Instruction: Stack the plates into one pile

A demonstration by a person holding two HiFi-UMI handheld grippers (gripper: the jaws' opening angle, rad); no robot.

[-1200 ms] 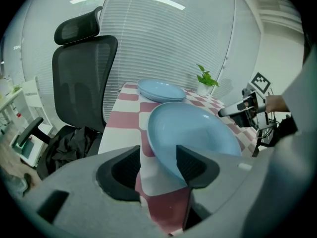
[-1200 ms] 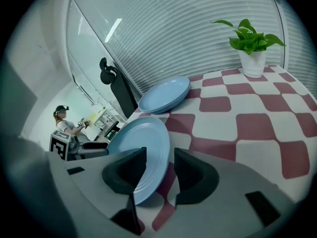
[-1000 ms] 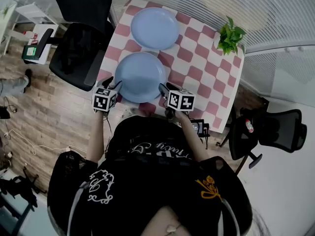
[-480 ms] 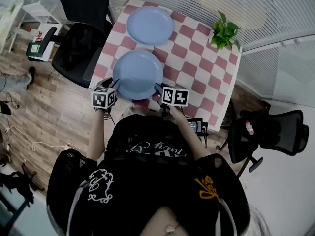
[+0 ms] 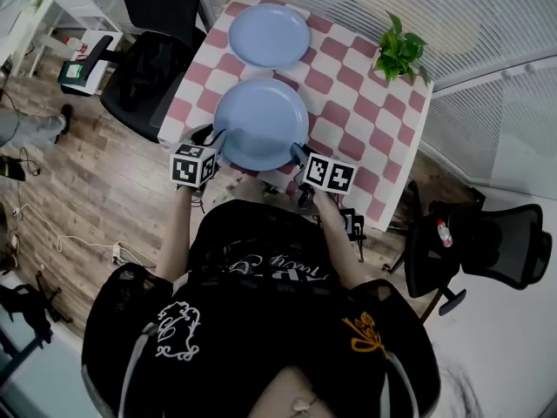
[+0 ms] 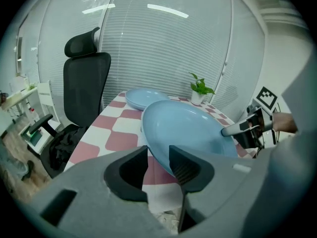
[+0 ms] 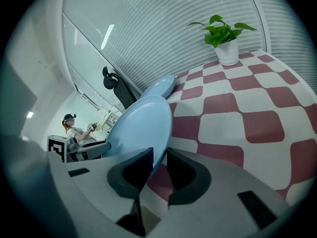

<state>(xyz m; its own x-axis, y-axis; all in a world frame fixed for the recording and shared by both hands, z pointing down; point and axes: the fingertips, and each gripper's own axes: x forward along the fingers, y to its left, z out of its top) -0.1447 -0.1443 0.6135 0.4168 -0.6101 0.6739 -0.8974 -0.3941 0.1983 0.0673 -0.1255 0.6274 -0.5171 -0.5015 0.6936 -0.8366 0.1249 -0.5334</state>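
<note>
Left gripper: its jaws have just been closing and are now clamped on the left rim of the near plate; in the left gripper view the rim passes between the two jaws.
Right gripper: jaws have just been closing; clamped on the right rim of the same plate, which runs edge-on between them in the right gripper view.
Near plate: pale blue, empty, held tilted between both grippers over the near end of the table.
Far plate: pale blue, lying flat at the far end of the table, apart from the held plate.
Table: red-and-white chequered top.
Potted plant: at the far right corner of the table.
Office chair: black, beside the table's left edge.
</note>
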